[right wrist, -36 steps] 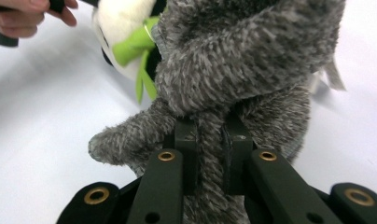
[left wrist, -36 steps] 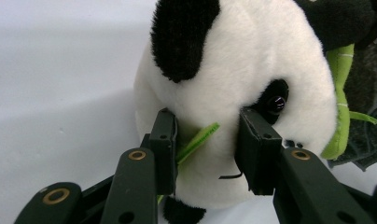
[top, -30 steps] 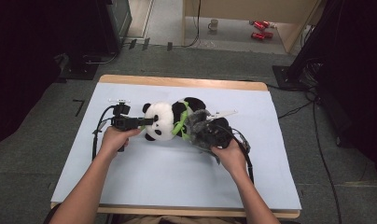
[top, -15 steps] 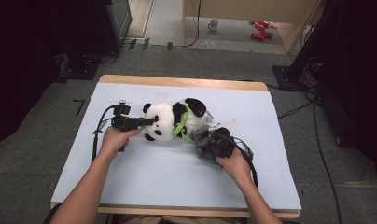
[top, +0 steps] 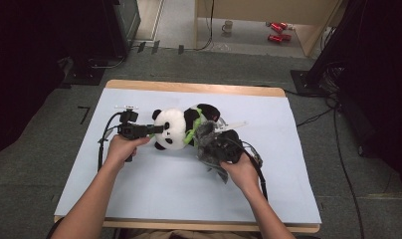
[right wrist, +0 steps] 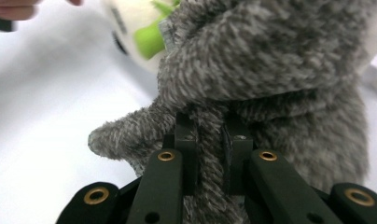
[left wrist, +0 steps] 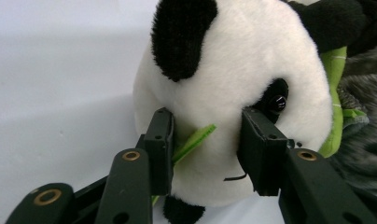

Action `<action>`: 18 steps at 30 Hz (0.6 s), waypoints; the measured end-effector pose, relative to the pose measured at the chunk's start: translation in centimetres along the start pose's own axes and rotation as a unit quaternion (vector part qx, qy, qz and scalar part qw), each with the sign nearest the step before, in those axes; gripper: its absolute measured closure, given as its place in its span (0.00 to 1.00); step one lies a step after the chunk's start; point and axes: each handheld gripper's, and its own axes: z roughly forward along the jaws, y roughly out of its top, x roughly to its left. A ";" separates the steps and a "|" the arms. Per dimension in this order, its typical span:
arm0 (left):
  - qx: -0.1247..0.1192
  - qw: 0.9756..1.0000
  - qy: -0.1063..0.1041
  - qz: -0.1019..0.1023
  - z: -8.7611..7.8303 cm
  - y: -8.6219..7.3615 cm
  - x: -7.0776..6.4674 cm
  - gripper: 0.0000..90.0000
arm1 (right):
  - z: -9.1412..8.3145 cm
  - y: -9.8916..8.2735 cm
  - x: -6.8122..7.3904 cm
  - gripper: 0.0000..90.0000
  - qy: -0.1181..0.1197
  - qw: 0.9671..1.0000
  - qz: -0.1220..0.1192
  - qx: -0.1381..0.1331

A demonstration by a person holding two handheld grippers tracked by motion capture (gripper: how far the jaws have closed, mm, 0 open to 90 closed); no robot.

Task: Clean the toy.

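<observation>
Panda and grey cloth at mid-table

Panda [top: 176, 128] lies on its side on the pale blue mat [top: 154, 189], a little far of centre, head to the left, with a green leaf [left wrist: 194, 141] at its mouth and more green at its neck. The left gripper [top: 150, 130] lies level just left of the head. In the left gripper view its jaws stand on either side of the white muzzle, about half open; they have just been opening, the head is between them and the pads seem at most to brush the fur. The right gripper [top: 214, 149] sits just right of the toy, near side. Its jaws are closed tight on a fold of fuzzy grey cloth [right wrist: 270, 79], which bunches against the panda's body and hangs over the gripper. Both forearms come in from the near edge.
</observation>
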 end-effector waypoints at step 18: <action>0.025 0.987 0.007 0.156 -1.7 4.7 -2.2 0.34 | 0.7 0.0 -2.5 0.89 -0.030 0.999 0.003 0.013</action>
